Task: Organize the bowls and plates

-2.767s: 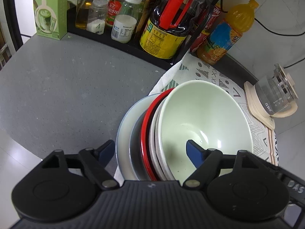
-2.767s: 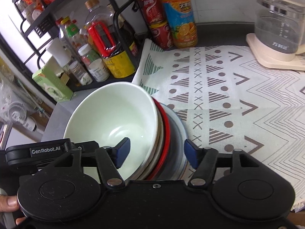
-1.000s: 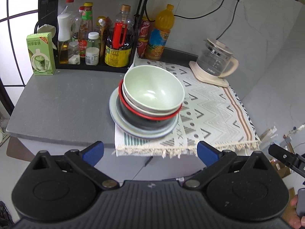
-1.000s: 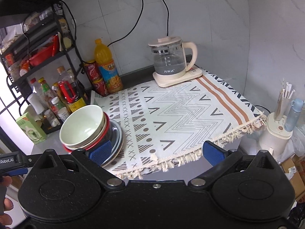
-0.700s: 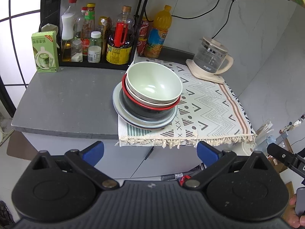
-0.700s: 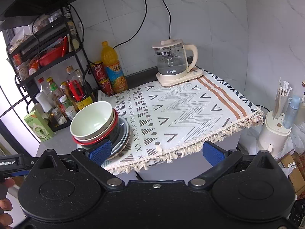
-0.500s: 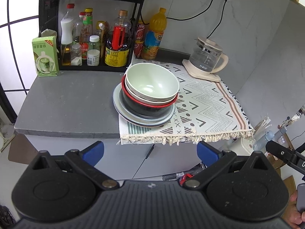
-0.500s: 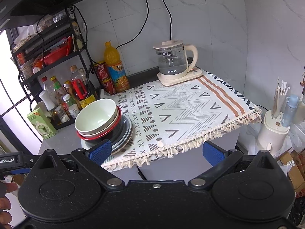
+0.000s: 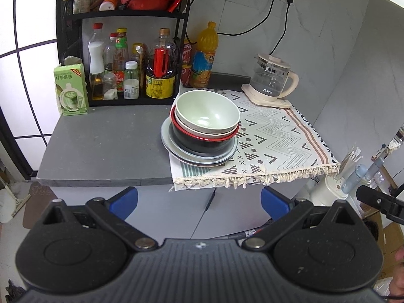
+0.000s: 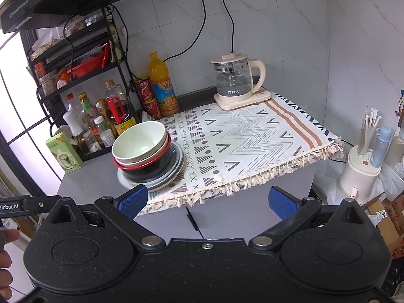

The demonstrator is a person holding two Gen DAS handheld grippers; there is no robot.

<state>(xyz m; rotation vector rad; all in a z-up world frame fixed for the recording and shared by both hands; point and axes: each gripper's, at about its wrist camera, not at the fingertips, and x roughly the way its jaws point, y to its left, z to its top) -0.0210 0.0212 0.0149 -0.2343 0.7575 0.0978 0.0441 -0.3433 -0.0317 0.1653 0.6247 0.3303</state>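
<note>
The bowls [image 9: 207,116] sit one inside another on the plates [image 9: 199,151], a neat pile that saves room, near the front edge of the counter [image 9: 106,146], half on the cloth [image 9: 272,139]. The left gripper [image 9: 199,203] and right gripper [image 10: 207,202] hang wide open, holding nothing, well away from the pile, so the tidying looks done.

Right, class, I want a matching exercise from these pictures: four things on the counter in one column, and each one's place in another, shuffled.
Things:
1. pale green bowl
2. glass kettle
3. green carton
4. orange drink bottle

Places:
A. by the rack's left end, on bare counter
B. top of the stack
C. patterned cloth's far right corner
D. against the wall, beside red cans

Pairs: 1-B, 2-C, 3-A, 4-D
</note>
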